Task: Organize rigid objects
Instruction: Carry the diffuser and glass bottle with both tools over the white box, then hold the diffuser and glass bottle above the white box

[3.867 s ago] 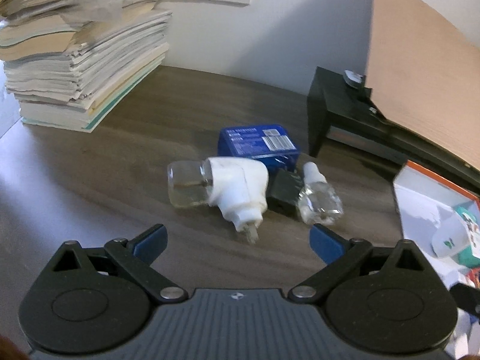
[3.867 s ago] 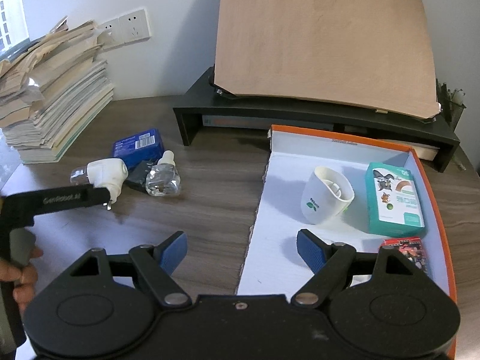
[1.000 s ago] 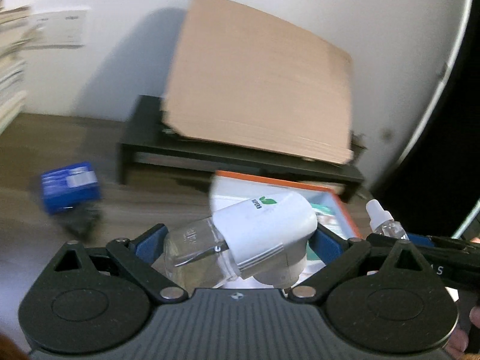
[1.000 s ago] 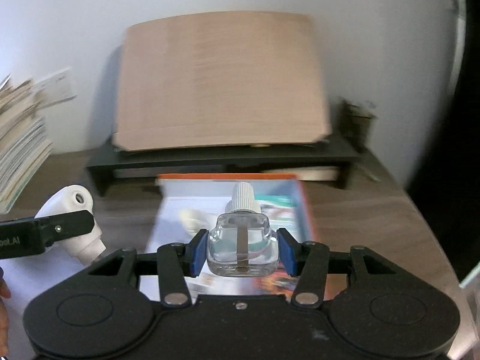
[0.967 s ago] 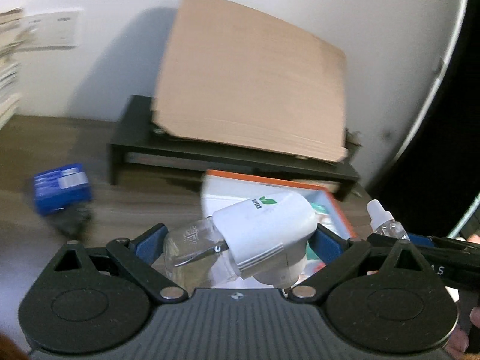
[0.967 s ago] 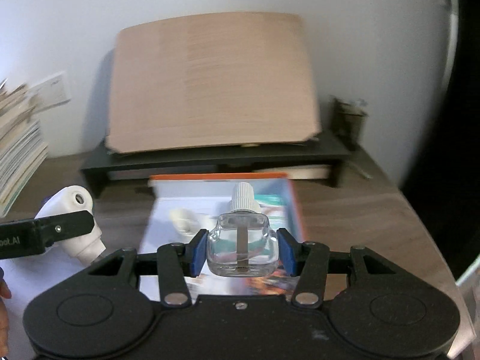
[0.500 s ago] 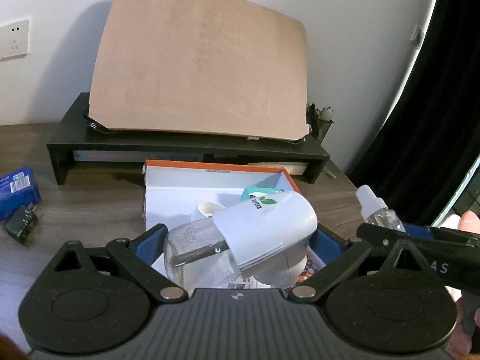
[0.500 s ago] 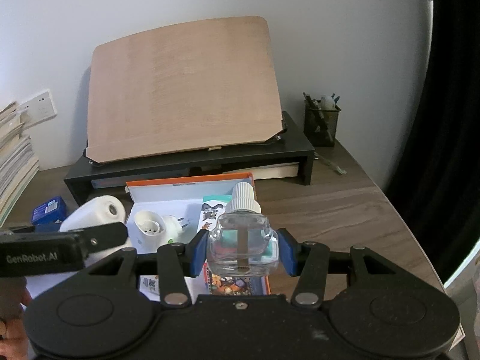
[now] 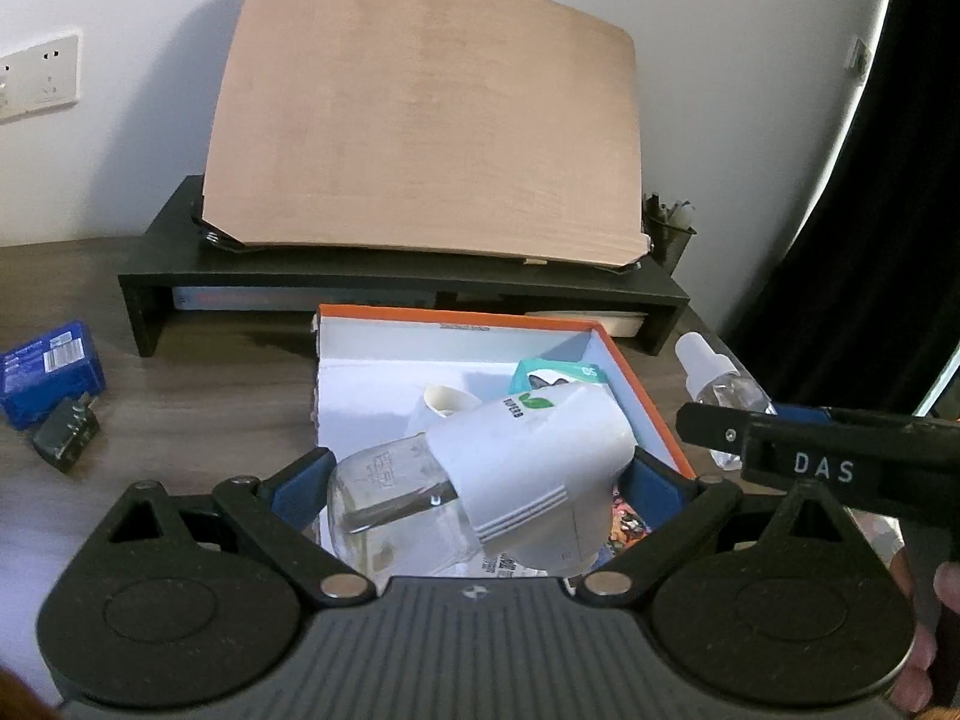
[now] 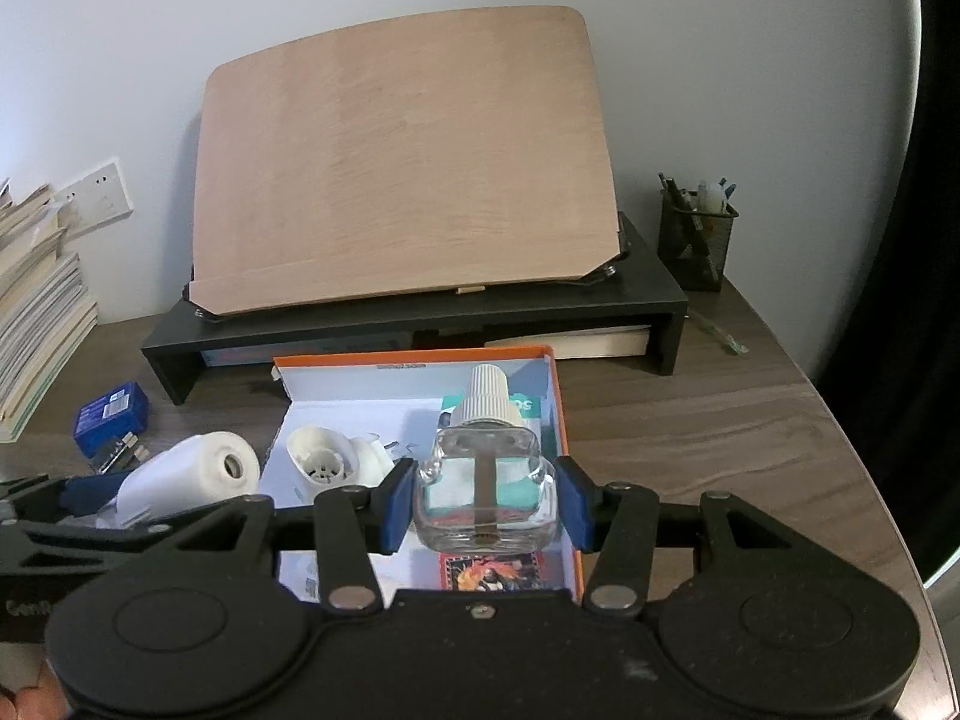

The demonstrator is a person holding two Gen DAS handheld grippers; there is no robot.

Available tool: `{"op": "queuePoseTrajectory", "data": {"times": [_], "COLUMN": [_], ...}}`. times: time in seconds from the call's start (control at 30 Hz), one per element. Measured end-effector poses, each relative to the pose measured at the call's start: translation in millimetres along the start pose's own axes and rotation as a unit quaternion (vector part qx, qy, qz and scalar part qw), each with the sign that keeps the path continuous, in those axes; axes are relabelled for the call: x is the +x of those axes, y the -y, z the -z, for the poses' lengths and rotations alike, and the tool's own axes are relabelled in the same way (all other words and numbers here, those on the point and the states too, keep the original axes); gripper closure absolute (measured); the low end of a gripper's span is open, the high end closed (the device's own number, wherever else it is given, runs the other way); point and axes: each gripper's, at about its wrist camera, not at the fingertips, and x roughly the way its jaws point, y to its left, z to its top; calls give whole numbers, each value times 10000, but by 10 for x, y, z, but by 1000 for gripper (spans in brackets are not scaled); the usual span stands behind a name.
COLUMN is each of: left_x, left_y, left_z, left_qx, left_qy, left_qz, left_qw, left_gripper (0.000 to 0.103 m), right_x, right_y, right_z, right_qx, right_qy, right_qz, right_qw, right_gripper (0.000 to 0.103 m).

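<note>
My left gripper [image 9: 474,474] is shut on a white plug-in diffuser with a clear bottle [image 9: 516,468], held above the front of the open orange-rimmed box [image 9: 636,378]. My right gripper [image 10: 483,495] is shut on a clear refill bottle with a white cap [image 10: 486,468], held above the box [image 10: 555,414] near its right side. The bottle also shows at the right of the left wrist view [image 9: 720,396]. The diffuser shows in the right wrist view [image 10: 186,474]. Inside the box lie a second white diffuser [image 10: 327,456], a teal carton [image 9: 555,375] and a small red pack [image 10: 492,570].
A black riser shelf [image 10: 420,312] with a tilted wooden board [image 10: 402,162] stands behind the box. A blue box [image 9: 48,375] and a black adapter [image 9: 66,435] lie on the desk at left. A paper stack [image 10: 36,312] is far left, a pen holder [image 10: 696,240] at right.
Both grippers picked up their items from the desk at left and carried them right, over the box. In the last half second they moved slightly and the view steadied.
</note>
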Motion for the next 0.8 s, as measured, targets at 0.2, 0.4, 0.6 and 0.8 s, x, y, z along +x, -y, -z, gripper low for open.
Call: {"op": "queuePoseTrajectory", "data": {"times": [0.2, 0.4, 0.6, 0.8], "left_x": [4, 5, 18, 27], "left_y": [11, 32, 60, 91], "left_z": [3, 19, 43, 49], "left_qx": [6, 16, 56, 90], "left_qy": [4, -8, -47, -78], "left_qz": [-51, -51, -38, -53], "left_qw": [10000, 10000, 10000, 9999], "left_gripper": [1, 1, 1, 1], "right_x": [60, 93, 127, 140], "right_y": [-16, -17, 10, 24], "right_z": [-44, -47, -38, -31], "right_qx": [-37, -67, -65, -60], "right_qy": [-16, -54, -88, -115], "right_qz": [-31, -80, -108, -133], "right_qw": [10000, 9999, 9999, 9998], "right_gripper": [43, 43, 43, 43]}}
